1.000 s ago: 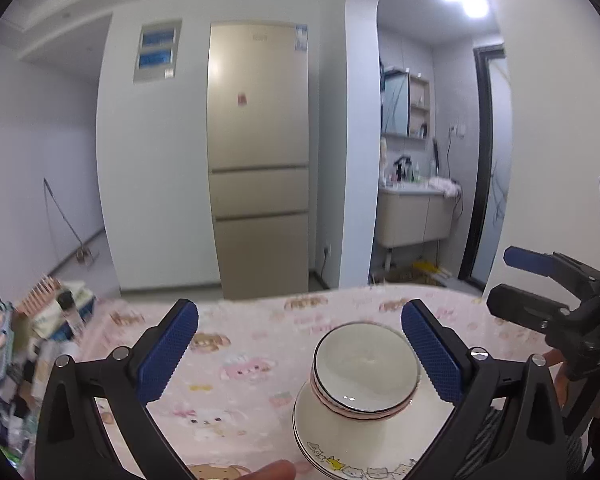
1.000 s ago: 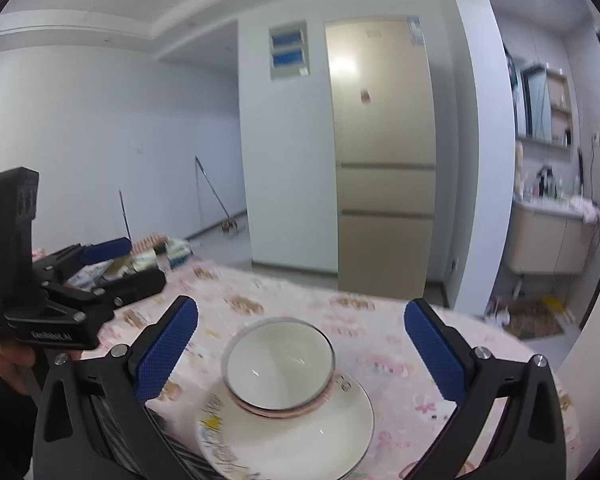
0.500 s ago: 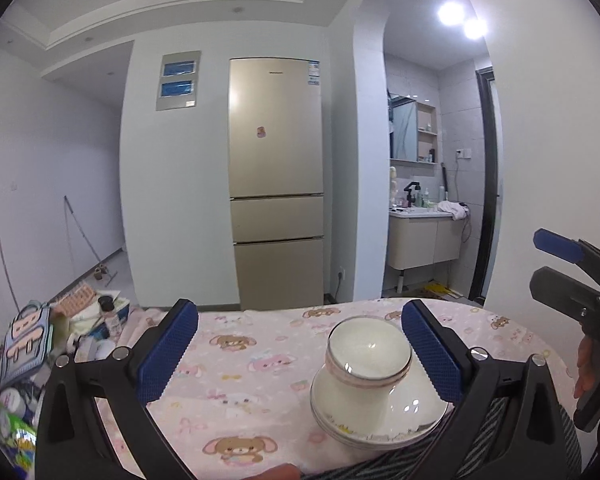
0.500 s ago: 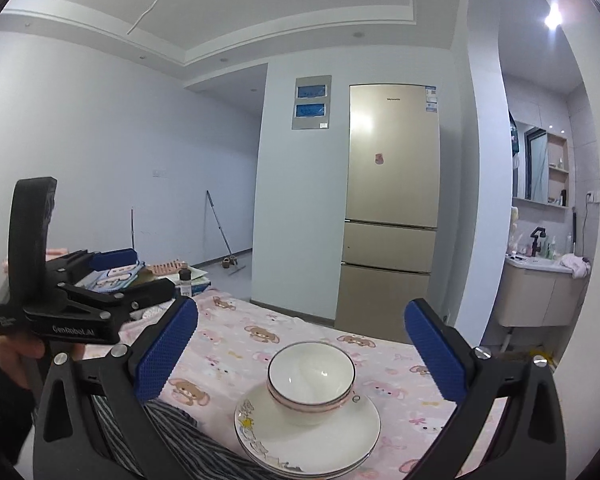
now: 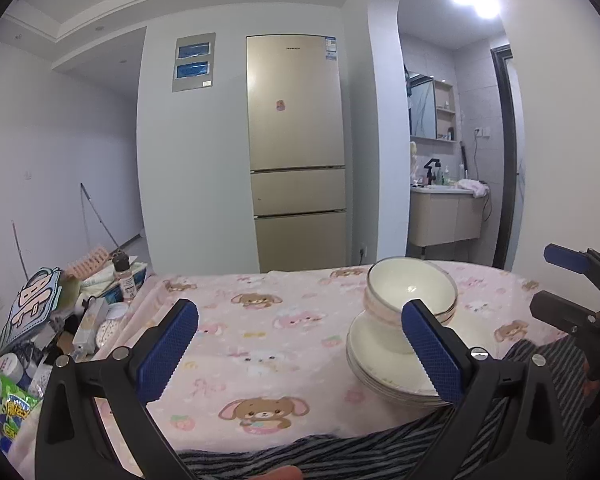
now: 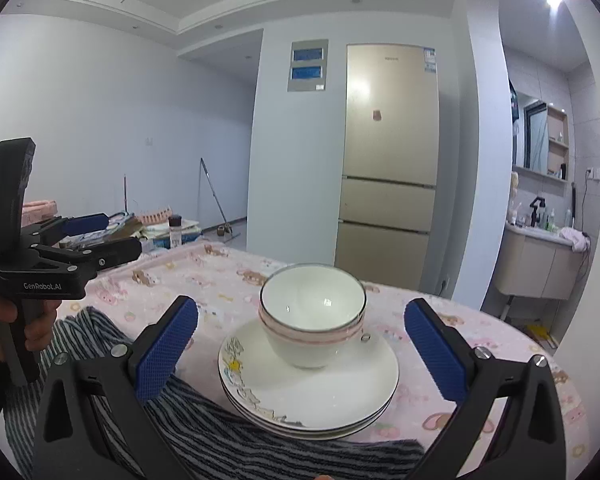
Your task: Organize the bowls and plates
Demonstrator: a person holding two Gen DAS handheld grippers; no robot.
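Landmark for all positions: the stack of white ceramic plates with cartoon-printed rims (image 6: pixel 308 392), standing on the table under a pink cloth printed with bears and rabbits (image 5: pixel 268 332).

Well left of the stack, off the table edge, sits a clutter of boxes, packets and a small dark-capped bottle (image 5: pixel 122 276). Left of the stack and nearer the camera, the left gripper (image 5: pixel 300 344) has its blue-padded fingers (image 5: pixel 168 348) spread wide apart with nothing between them. In the right wrist view a hand (image 6: pixel 8 324) holds its black handle.

A grey-and-black striped cloth (image 6: pixel 220 432) lies along the near table edge, and the stack's near rim rests on it.

On top of the stack stand nested white ceramic bowls with pink bands and dark rims (image 6: pixel 312 316), upright and empty.

The right gripper (image 6: pixel 302 350) faces the stack head-on, its fingers wide apart either side of it, touching neither plates nor bowls.

Beyond the stack stands a gold three-door refrigerator (image 6: pixel 388 168). Right of that, past an archway, is a beige washbasin cabinet (image 6: pixel 540 264).
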